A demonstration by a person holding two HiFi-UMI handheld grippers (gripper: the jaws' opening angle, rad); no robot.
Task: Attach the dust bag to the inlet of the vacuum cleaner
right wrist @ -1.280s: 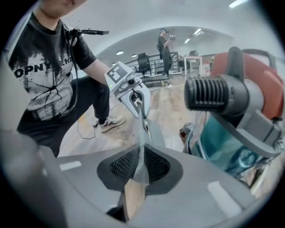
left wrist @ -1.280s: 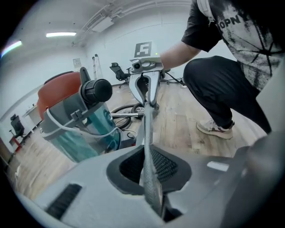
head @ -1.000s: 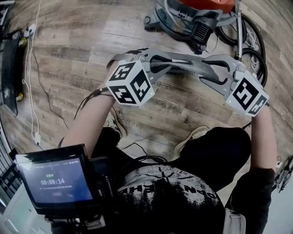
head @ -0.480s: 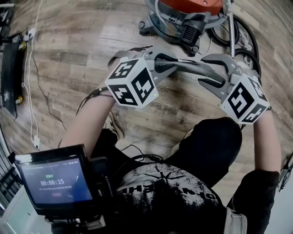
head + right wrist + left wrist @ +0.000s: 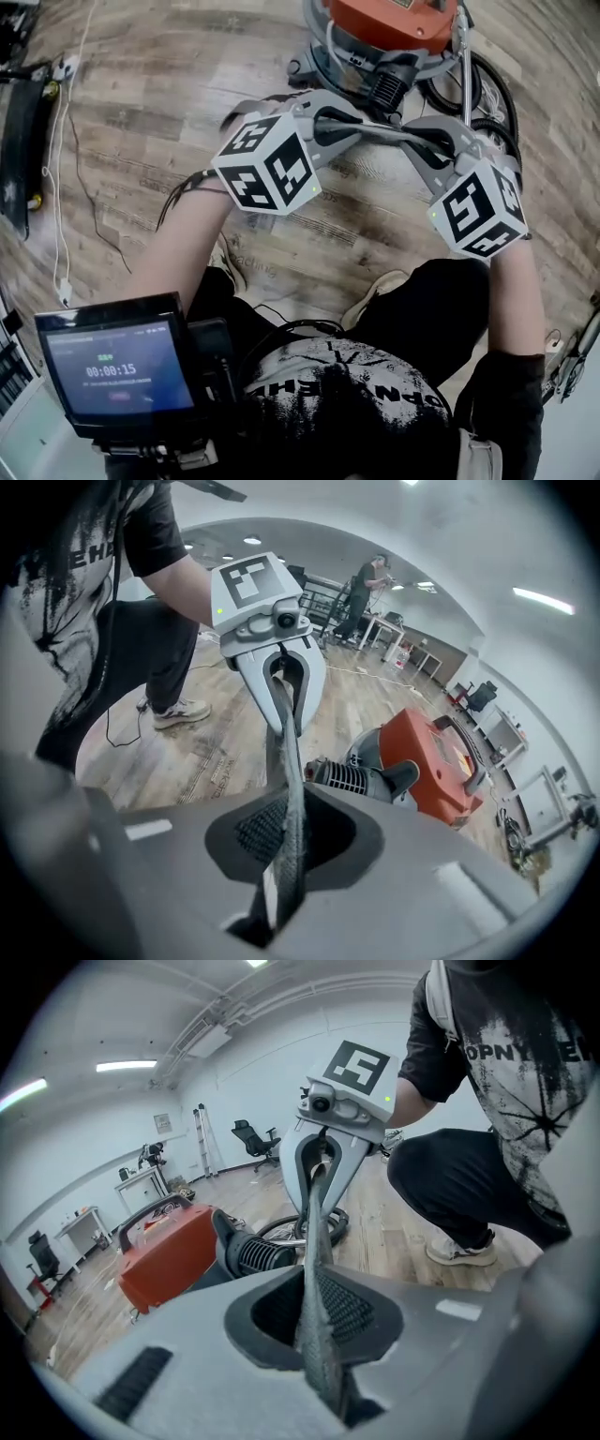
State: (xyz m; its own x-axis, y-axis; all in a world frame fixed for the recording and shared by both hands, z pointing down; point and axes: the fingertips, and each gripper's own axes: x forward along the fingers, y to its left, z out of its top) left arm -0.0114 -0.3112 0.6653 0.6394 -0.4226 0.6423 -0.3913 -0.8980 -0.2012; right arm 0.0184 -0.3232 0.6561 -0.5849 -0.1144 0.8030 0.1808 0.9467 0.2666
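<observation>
On dust bag [image 5: 317, 1227], left tool [image 5: 314, 1312] clamped; right tool [image 5: 286, 832] just clamped.

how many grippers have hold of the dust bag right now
2. The left gripper is shut on one end of the dust bag; the right gripper, whose jaws have just closed, grips the other end.

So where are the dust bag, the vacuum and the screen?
Dust bag [image 5: 315, 1279]: left gripper view, its taut edge.
Vacuum [image 5: 394, 19]: head view, orange top.
Screen [image 5: 117, 370]: head view, lit middle.
</observation>
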